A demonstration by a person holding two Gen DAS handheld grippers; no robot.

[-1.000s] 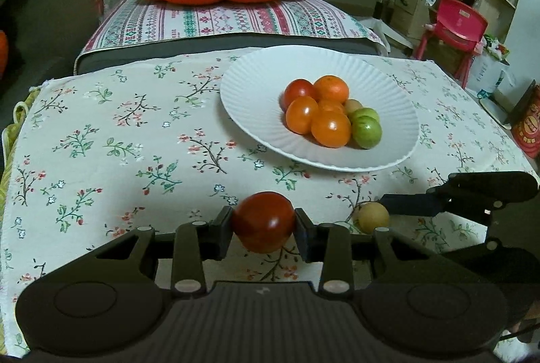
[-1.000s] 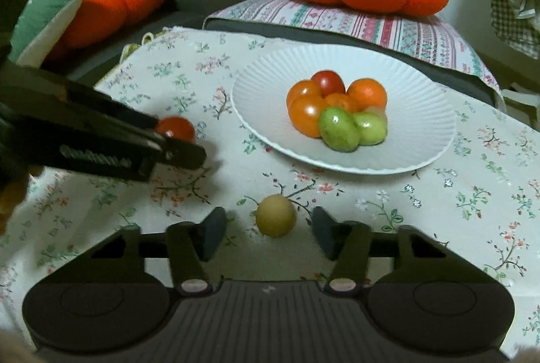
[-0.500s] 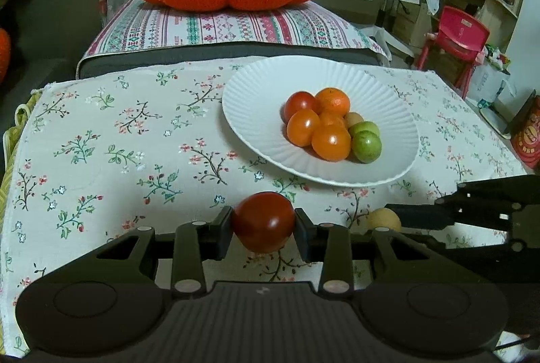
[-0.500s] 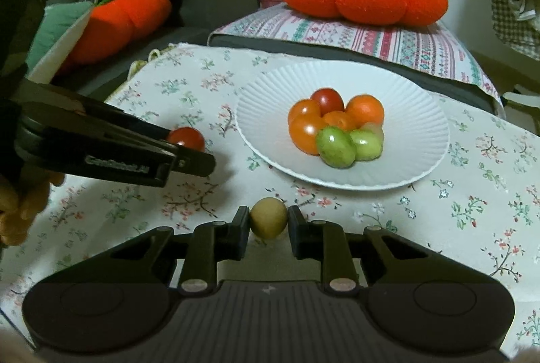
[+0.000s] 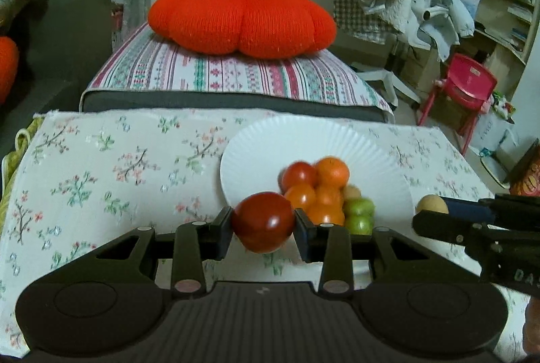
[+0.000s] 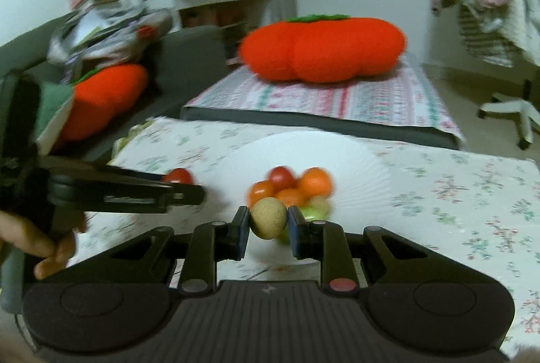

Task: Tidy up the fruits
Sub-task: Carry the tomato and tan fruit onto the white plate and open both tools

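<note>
My left gripper is shut on a red tomato and holds it above the floral tablecloth, just in front of the near left rim of the white paper plate. The plate holds a pile of several red, orange and green fruits. My right gripper is shut on a small tan round fruit, lifted in front of the plate. That tan fruit also shows in the left wrist view at the right gripper's tip. The red tomato shows in the right wrist view.
A big orange pumpkin cushion lies on a striped bench cushion behind the table. A red child's chair and cluttered shelves stand at the right. A grey sofa with another orange cushion is at the left.
Both grippers have risen off the tablecloth with their fruits and moved toward the plate. The right gripper closed on the tan fruit a second ago.
</note>
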